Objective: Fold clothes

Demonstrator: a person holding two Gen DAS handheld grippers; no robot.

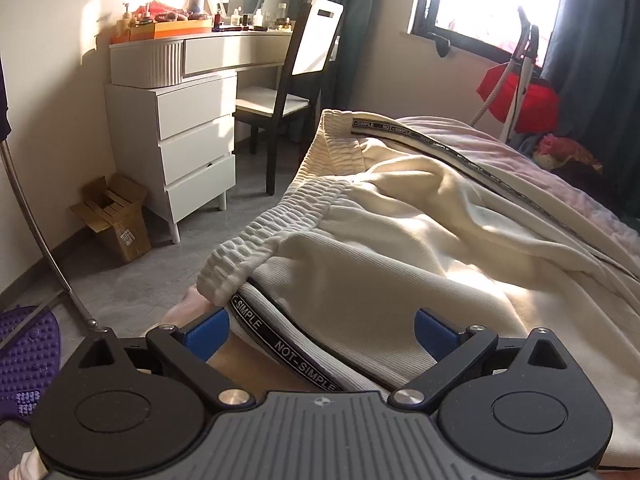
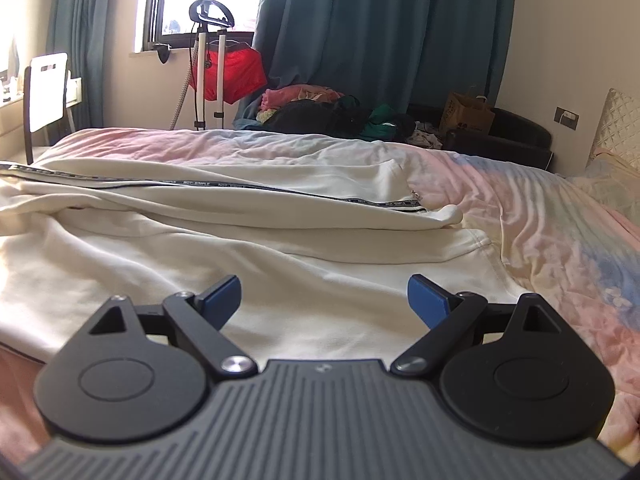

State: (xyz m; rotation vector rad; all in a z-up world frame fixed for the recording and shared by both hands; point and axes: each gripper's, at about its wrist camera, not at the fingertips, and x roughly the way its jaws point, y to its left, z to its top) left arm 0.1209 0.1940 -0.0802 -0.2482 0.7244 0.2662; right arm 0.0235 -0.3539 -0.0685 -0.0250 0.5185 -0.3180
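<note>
Cream trousers (image 1: 400,248) with a ribbed elastic waistband (image 1: 276,216) and a black "NOT-SIMPLE" side stripe lie crumpled on the bed. In the right wrist view the trousers (image 2: 208,240) stretch across the bed with their leg ends (image 2: 452,216) to the right. My left gripper (image 1: 322,330) is open, blue pads wide apart, just before the near waistband corner and the stripe. My right gripper (image 2: 324,298) is open and empty, low over the near trouser leg.
The bed has a pink and blue sheet (image 2: 540,220). A white dresser (image 1: 188,152) and a chair (image 1: 296,80) stand left of the bed. A cardboard box (image 1: 116,220) sits on the floor. A garment steamer (image 2: 208,60) and a clothes pile (image 2: 320,108) stand beyond the bed.
</note>
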